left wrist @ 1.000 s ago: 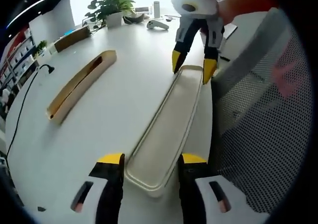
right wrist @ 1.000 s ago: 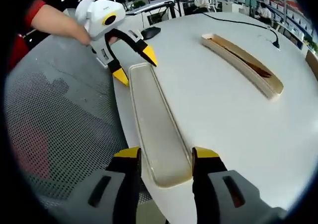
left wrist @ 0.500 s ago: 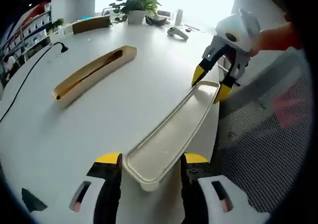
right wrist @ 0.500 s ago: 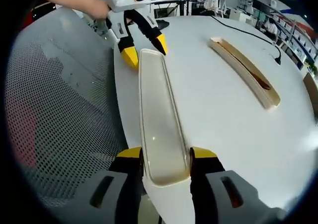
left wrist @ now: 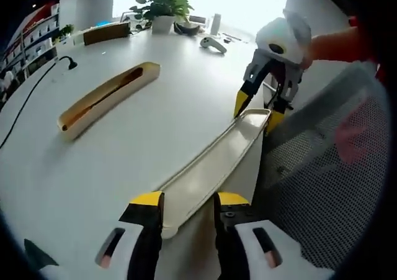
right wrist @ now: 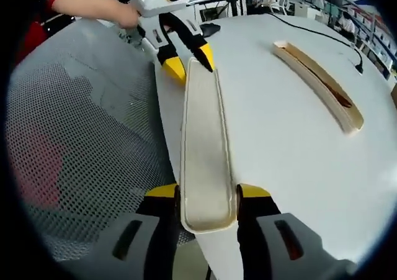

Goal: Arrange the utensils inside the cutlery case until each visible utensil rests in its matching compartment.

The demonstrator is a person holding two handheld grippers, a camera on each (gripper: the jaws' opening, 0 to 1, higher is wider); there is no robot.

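The long cream cutlery case lid (left wrist: 211,168) is held at both ends: the left hand-held gripper (left wrist: 186,200) pinches the near end in the left gripper view, and the right hand-held gripper (right wrist: 206,194) pinches the opposite end in the right gripper view, each with its jaws pressed against the lid's sides. The lid runs along the very edge of the white counter (left wrist: 111,156), directly beside the mesh chair back (right wrist: 80,143), and it looks slightly lifted or tilted, though the fisheye makes that hard to judge. The main risk, as I see it, is a slip: the grips sit only on the narrow end walls, so if the two hands drift apart, twist unevenly or loosen, one end could drop off the counter edge onto the chair. Pulling in opposite directions might also flex the thin shell. The wooden cutlery case base (left wrist: 102,99) lies well apart across the counter, with what seems to be a utensil inside, so the lid has open counter to cross. A black cable (left wrist: 31,106) trails at the far side of the base. A potted plant (left wrist: 162,4), a white controller (left wrist: 213,42) and a brown box (left wrist: 108,33) stand well beyond, out of the path. The chair back is the closest obstruction to both hands.
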